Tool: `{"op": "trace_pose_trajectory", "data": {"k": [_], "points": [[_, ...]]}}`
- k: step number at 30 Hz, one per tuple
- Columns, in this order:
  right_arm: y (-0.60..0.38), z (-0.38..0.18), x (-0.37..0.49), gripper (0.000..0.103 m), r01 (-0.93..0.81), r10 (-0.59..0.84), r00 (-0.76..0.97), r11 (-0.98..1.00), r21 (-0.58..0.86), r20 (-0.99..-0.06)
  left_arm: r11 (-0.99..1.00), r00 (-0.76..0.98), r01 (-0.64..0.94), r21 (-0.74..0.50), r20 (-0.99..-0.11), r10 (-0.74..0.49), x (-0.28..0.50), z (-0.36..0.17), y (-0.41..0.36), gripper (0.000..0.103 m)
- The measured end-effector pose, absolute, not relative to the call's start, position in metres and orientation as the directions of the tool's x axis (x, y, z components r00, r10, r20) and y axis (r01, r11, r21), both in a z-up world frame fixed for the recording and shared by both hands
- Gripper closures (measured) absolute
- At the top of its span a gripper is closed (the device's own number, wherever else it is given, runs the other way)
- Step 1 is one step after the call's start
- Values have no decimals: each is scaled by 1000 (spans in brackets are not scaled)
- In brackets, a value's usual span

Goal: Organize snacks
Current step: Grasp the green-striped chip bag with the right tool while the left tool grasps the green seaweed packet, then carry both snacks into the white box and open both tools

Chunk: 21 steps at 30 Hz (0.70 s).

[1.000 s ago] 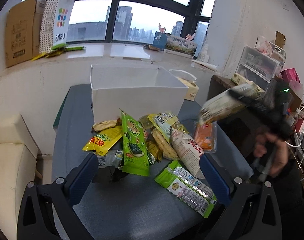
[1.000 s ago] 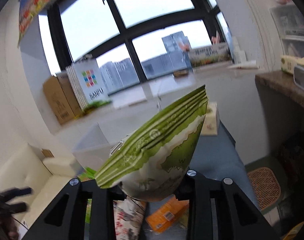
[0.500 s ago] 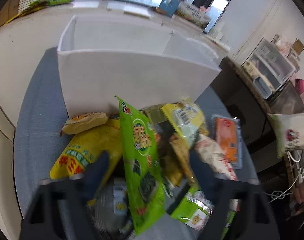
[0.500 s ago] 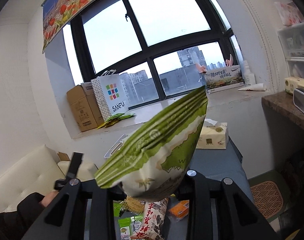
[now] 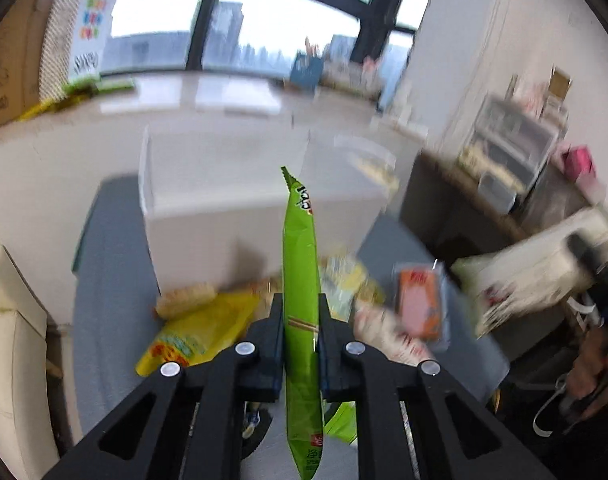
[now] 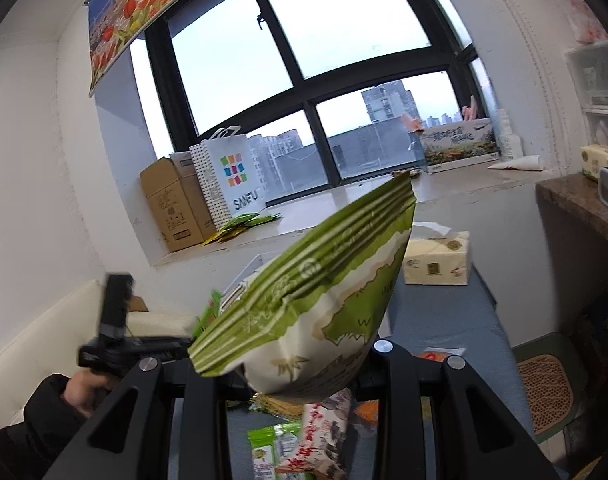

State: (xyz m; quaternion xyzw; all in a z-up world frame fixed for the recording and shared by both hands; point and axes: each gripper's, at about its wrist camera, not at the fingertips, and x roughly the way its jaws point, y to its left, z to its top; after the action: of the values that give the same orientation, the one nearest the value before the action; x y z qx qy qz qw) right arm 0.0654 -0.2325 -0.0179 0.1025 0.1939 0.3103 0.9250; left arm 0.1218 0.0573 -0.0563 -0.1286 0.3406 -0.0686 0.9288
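Our left gripper (image 5: 300,332), wide open a second ago, has clamped the bright green packet (image 5: 301,300). We have lifted it edge-on off the snack pile (image 5: 208,328).

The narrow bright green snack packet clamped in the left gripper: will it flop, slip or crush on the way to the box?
The green packet stands upright above the left gripper, so it seems fairly stiff edge-on and probably light. Its film looks glossy and the grip sits mid-length, so a quick swing might let it slide. It is pinched thin between the pads, so brittle contents could crack.
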Motion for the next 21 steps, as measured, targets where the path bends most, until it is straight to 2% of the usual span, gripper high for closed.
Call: {"op": "trace_pose_trajectory", "data": {"k": [4,10,16,21], "points": [[-215,-14,85,69,-558,648,696,759,335,-308,959,822,50,-278,-534,-198,121,-24,65,89],[-182,1,156,69,-555,671,654,739,382,-349,952,850,32,-303,-494,-186,159,0,88,89],[-146,29,233,69,-552,661,649,750,365,-377,963,863,-29,-268,-493,-111,217,17,113,89],[-111,29,297,69,-529,609,616,790,310,-500,966,840,-94,-239,-539,-52,274,15,136,89]]}}
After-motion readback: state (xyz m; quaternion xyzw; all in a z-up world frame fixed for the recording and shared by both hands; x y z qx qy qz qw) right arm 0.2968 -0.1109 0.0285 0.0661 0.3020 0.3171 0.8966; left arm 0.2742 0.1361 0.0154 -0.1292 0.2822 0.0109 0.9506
